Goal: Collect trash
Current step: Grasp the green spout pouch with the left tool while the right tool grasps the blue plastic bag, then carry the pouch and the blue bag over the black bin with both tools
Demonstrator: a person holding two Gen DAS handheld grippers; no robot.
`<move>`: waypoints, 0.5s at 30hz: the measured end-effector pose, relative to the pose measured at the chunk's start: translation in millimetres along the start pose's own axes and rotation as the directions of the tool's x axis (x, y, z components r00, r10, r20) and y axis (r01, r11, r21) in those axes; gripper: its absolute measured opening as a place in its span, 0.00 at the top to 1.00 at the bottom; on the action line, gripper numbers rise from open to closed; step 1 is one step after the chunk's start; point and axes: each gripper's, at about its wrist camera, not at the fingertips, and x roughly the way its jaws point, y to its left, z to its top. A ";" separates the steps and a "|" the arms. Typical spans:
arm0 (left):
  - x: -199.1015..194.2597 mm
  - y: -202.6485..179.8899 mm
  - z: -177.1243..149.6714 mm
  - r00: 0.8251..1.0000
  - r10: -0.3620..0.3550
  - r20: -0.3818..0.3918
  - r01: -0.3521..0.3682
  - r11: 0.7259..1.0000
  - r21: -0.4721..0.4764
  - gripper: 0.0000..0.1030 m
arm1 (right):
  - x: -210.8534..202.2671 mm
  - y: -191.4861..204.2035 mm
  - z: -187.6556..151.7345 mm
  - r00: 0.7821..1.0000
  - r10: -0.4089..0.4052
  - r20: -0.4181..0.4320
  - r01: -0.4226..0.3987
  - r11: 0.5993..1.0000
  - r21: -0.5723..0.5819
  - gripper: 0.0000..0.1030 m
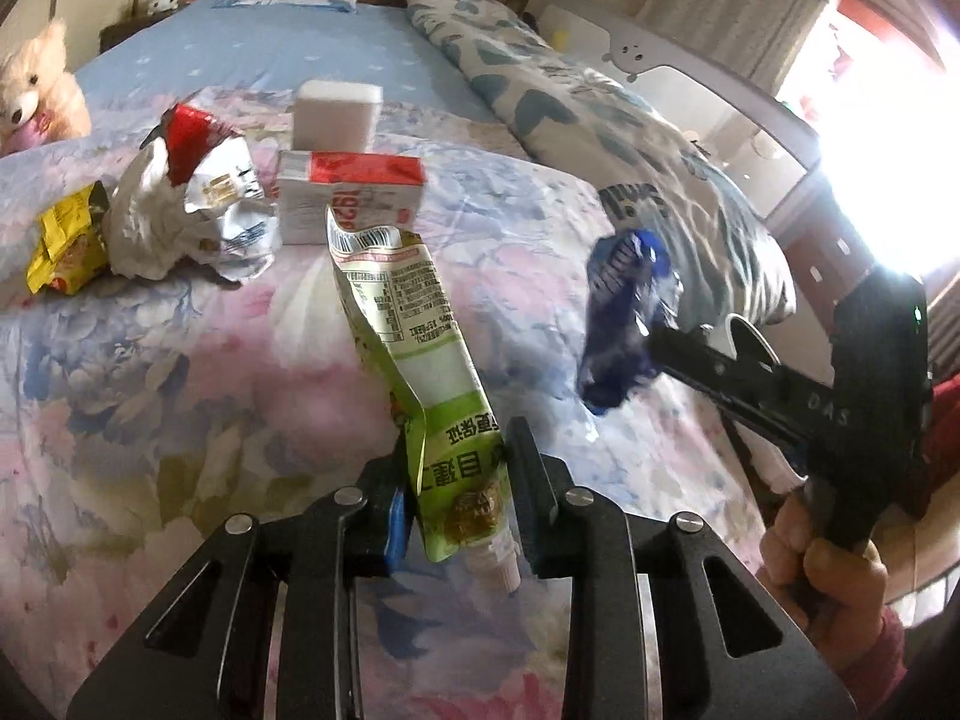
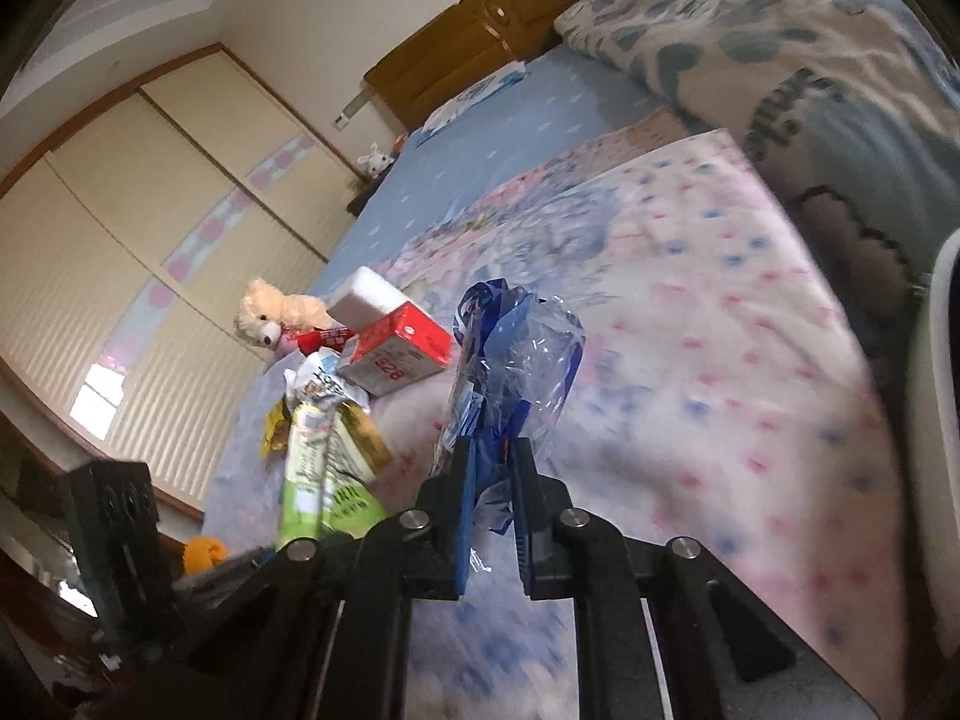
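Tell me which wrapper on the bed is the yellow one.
The yellow wrapper lies at the far left, beside the crumpled silver-and-red bag; the green pouch and blue wrapper are already gripped.

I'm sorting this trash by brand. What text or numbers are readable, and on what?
"1928": red and white carton.
"DAS": right gripper's black body.
"Smile", seen inverted: bedding.
Green pouch in left gripper: Chinese print, upside down, unreadable.
Blue wrapper, yellow packet: too blurred.
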 end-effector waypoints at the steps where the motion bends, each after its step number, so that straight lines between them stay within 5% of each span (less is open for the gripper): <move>1: -1.1 -3.4 -0.4 1.000 -0.004 -0.001 0.004 1.000 0.006 0.75 | -5.7 -1.5 -2.1 1.000 -0.004 0.007 0.004 1.000 0.000 0.89; 15: -8.1 -73.3 -12.0 0.998 -0.065 -0.013 0.066 0.989 0.136 0.75 | -98.2 -34.3 -36.4 0.986 -0.088 0.140 0.081 0.995 0.056 0.89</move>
